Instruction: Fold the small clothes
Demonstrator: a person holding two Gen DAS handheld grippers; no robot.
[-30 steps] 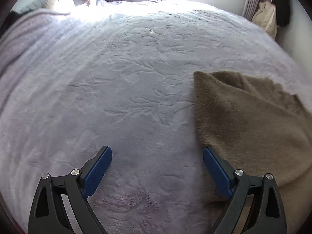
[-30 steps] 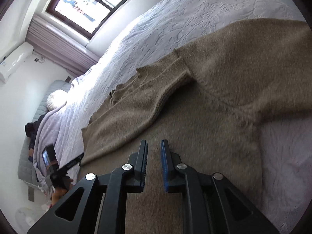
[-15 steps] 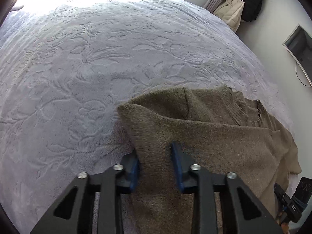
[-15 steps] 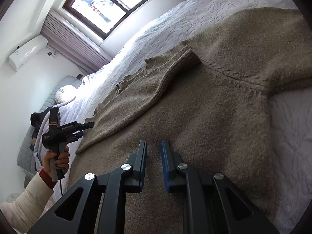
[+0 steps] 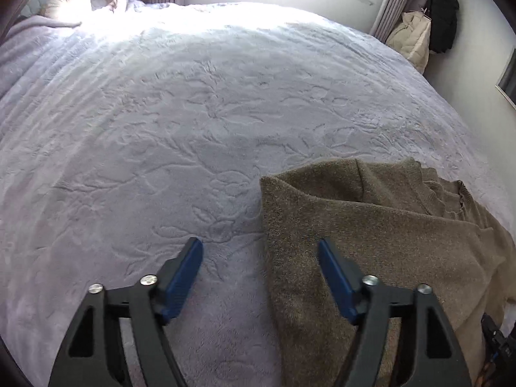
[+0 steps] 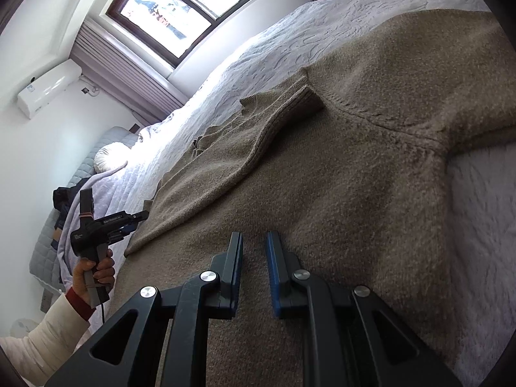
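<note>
Left gripper [image 5: 260, 254], with black arms and blue pads, is seen with its jaws opening; the folded edge of the brown, fuzzy knitted sweater [image 5: 371, 232] lies between them, untouched by either pad. One pad hangs over the bare cover, the other over the knit. Right gripper [image 6: 254, 248] is shown with its jaws narrowed to a slim gap above the sweater's body, and no cloth is seen pinched in that gap.

The sweater is laid flat on the bed. In the left wrist view it is placed to the right of the gripper's line, its left edge running away from the camera to a rounded corner. In the right wrist view its long axis is drawn from the near hem, under the right gripper, to the ribbed collar [image 6: 283, 109] far up the bed. One sleeve is already folded across the chest; the other sleeve [image 6: 451, 64] is spread outward on the right.

The spread sleeve is judged to be the part next to be folded, and the right gripper is the nearer to it.

Beneath lies the pale lilac embossed bedspread [image 5: 193, 135]; beyond, a window [image 6: 190, 6] and a white wall air conditioner [image 6: 48, 87] are seen.
</note>
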